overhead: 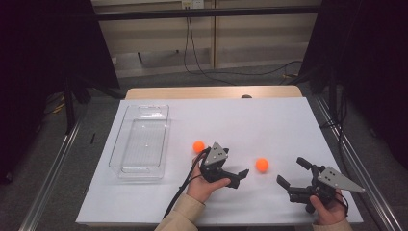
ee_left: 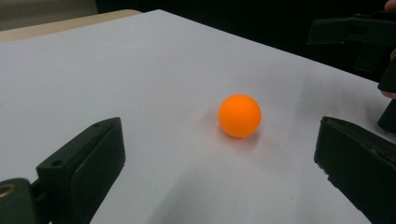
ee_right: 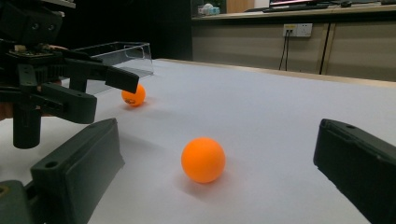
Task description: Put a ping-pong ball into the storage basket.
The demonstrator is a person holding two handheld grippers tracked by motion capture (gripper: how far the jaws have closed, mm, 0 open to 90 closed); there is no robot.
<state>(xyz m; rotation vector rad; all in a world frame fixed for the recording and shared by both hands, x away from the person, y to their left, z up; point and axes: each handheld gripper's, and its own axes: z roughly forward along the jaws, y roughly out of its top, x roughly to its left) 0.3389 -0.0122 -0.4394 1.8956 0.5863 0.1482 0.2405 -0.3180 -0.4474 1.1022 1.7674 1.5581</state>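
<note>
Right tongs (ee_right: pixel 210 172) spread wide, orange ball (ee_right: pixel 203 159) between, bare table (ee_right: pixel 280 107) around

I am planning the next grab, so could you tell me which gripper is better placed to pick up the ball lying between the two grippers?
Probably the left gripper: its open jaws sit nearer the ball. The right gripper, also open, frames it from farther off.

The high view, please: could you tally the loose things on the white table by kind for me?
Orange balls: 2, one between the two tongs, the other nearer the tray
Clear plastic tray: 1
Total: 3
</note>
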